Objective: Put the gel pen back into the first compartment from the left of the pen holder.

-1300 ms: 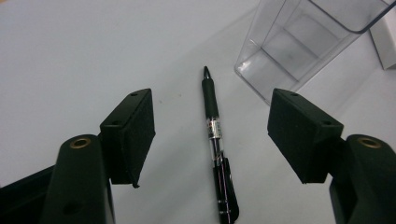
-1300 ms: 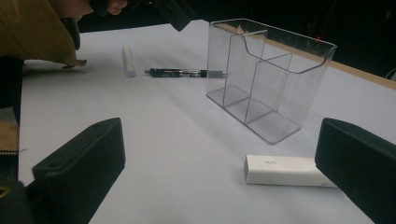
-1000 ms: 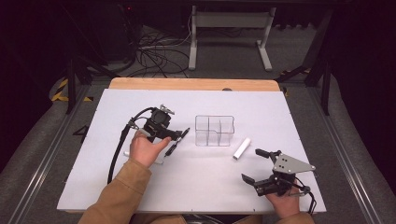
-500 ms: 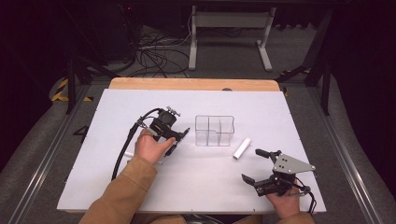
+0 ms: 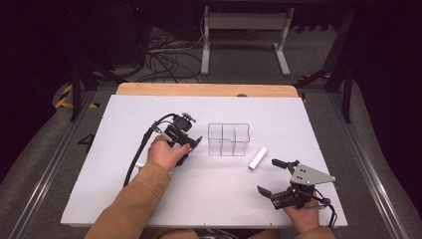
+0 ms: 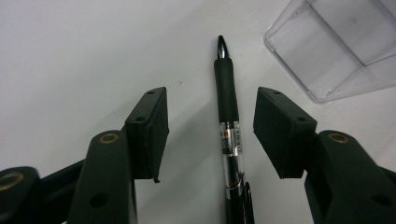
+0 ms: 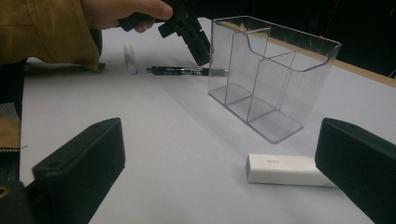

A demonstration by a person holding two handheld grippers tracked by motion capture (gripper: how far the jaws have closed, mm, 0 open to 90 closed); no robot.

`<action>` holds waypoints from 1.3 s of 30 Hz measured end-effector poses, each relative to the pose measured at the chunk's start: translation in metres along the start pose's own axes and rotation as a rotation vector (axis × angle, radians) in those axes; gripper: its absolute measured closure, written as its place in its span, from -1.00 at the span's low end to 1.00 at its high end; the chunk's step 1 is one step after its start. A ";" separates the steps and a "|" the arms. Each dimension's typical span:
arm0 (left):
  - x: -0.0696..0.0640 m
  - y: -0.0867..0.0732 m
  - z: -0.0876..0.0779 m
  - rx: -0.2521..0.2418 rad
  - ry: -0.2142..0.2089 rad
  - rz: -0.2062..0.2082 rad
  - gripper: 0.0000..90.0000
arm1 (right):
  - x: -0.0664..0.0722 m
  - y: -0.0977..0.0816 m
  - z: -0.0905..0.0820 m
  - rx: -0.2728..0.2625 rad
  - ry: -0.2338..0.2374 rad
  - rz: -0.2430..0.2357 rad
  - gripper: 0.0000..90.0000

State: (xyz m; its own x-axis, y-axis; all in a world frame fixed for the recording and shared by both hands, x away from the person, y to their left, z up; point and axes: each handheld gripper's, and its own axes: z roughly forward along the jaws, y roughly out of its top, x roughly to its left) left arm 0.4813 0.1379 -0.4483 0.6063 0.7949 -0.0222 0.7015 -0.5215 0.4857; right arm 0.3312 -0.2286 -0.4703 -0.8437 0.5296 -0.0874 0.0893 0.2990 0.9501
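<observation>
Pen (image 6: 227,107) flat on table (image 6: 70,51), between left tool (image 6: 210,116) jaws — pads not touching, jaws have just been closing; organizer (image 6: 336,42) just beside.

Left gripper (image 5: 191,147): held in the left hand (image 5: 164,152) at mid-table, tilted steeply downward, jaws toward the surface. Jaws half apart and just been closing; pads (image 6: 152,128) not pressing on anything. Left forearm in a tan sleeve (image 5: 134,199) reaches in from the bottom edge, cable trailing back beside it.

Right gripper (image 5: 271,177): held low near the front right, roughly level, jaws spread wide and pointing left. Right hand (image 5: 301,216) grips it from behind.
</observation>
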 end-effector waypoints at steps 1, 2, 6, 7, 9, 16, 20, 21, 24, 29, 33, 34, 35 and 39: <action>-0.001 0.001 0.001 0.006 0.002 0.004 0.07 | 0.000 0.000 0.000 0.000 0.000 0.000 -0.95; -0.001 0.003 0.002 0.011 0.005 0.007 0.09 | 0.000 0.000 0.000 0.000 0.000 0.000 -0.95; -0.002 0.007 0.005 0.023 0.010 0.014 0.15 | 0.000 0.000 0.000 -0.001 0.000 0.001 -0.95; -0.003 0.007 0.006 0.023 0.004 0.014 0.16 | 0.000 0.000 0.000 -0.001 0.000 0.001 -0.95; -0.004 0.008 0.008 0.027 0.004 0.015 0.20 | 0.000 0.000 0.000 0.000 0.001 0.000 -0.95; -0.006 0.010 0.014 0.047 0.009 0.016 0.33 | 0.000 0.000 0.000 0.001 0.001 -0.001 -0.95; -0.007 0.012 0.015 0.053 0.000 0.014 0.42 | 0.000 0.000 0.000 0.002 0.002 -0.001 -0.95; -0.008 0.013 0.015 0.057 0.000 0.015 0.44 | 0.000 0.000 0.000 0.001 0.002 -0.002 -0.95; -0.010 0.015 0.016 0.062 -0.004 0.013 0.50 | 0.000 0.000 0.000 0.002 0.002 -0.002 -0.95; -0.011 0.016 0.019 0.073 0.008 0.014 0.58 | 0.000 0.000 0.000 0.000 0.002 -0.004 -0.95; -0.011 0.015 0.020 0.084 0.014 0.012 0.72 | 0.000 0.000 0.000 -0.001 0.002 -0.004 -0.95; -0.011 0.015 0.020 0.084 0.012 0.009 0.73 | 0.000 0.000 0.000 0.000 0.002 -0.004 -0.95; -0.011 0.015 0.020 0.083 0.006 0.002 0.76 | 0.000 0.000 0.000 0.000 0.002 -0.004 -0.95; -0.010 0.015 0.020 0.090 -0.001 -0.001 0.78 | 0.000 0.000 0.000 0.000 0.005 -0.005 -0.95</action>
State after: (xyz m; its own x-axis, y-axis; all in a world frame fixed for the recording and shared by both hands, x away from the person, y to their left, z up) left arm 0.4936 0.1161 -0.4577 0.6055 0.7955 -0.0234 0.7331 -0.5461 0.4053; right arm 0.3309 -0.2286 -0.4701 -0.8467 0.5243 -0.0904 0.0853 0.3014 0.9497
